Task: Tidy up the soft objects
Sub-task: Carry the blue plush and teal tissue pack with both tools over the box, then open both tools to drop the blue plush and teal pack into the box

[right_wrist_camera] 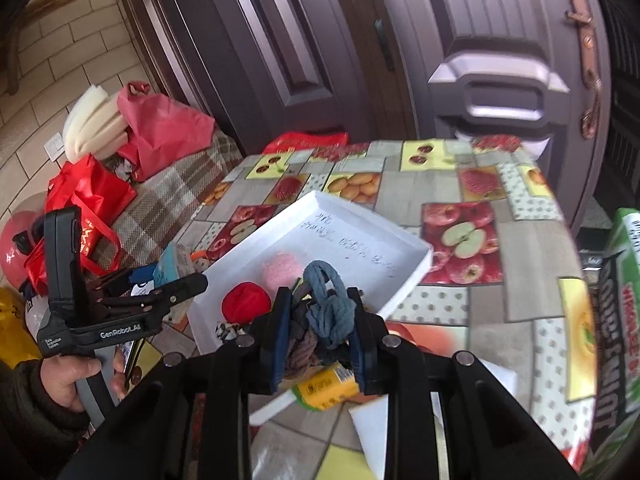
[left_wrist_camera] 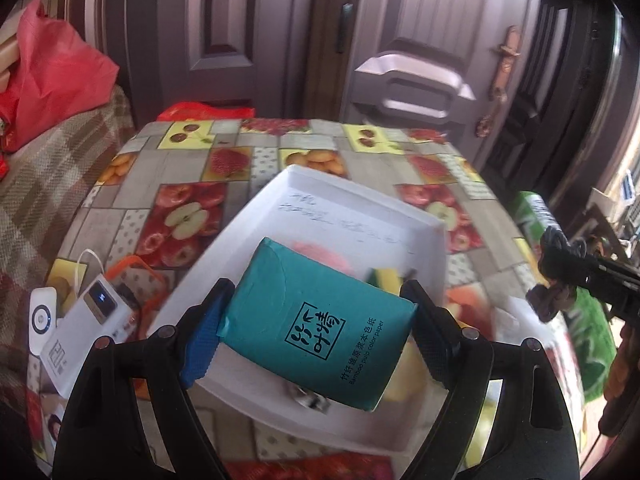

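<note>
My left gripper (left_wrist_camera: 316,300) is shut on a teal tissue pack (left_wrist_camera: 320,324) and holds it above the near part of a white tray (left_wrist_camera: 360,196). My right gripper (right_wrist_camera: 320,312) is shut on a knotted blue and grey rope toy (right_wrist_camera: 326,312), held over the tray's near edge (right_wrist_camera: 404,280). In the tray lie a red ball (right_wrist_camera: 247,303) and a pink ball (right_wrist_camera: 281,267). The left gripper with the tissue pack (right_wrist_camera: 172,266) also shows at the left of the right wrist view. The right gripper and the rope toy (left_wrist_camera: 554,276) show at the right edge of the left wrist view.
The tray stands on a table with a fruit-print cloth (right_wrist_camera: 460,208). A white power bank (left_wrist_camera: 86,328) lies at the table's left. A yellow packet (right_wrist_camera: 326,388) lies under my right gripper. A green box (right_wrist_camera: 620,320) stands at the right. Red bags (right_wrist_camera: 160,132) sit on a plaid seat.
</note>
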Action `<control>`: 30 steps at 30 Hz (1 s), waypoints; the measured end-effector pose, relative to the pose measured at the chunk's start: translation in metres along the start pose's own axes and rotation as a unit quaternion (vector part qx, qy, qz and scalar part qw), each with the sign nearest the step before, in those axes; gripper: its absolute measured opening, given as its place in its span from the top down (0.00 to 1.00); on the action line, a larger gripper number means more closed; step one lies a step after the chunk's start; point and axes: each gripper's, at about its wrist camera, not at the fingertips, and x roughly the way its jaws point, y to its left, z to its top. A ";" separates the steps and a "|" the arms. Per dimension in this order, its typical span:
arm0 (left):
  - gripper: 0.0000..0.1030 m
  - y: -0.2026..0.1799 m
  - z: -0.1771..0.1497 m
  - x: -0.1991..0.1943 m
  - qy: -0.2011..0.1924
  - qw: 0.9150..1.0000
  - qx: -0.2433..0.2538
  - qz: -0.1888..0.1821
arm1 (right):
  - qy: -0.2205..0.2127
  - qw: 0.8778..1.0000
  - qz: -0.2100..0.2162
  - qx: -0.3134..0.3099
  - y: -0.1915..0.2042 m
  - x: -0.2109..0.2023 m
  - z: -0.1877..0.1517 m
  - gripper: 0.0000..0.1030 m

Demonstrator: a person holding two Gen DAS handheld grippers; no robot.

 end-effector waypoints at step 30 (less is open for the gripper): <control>0.00 0.014 0.022 0.050 -0.008 0.998 -0.024 0.061 | -0.016 0.997 -0.022 0.074 -0.014 0.077 0.024 0.00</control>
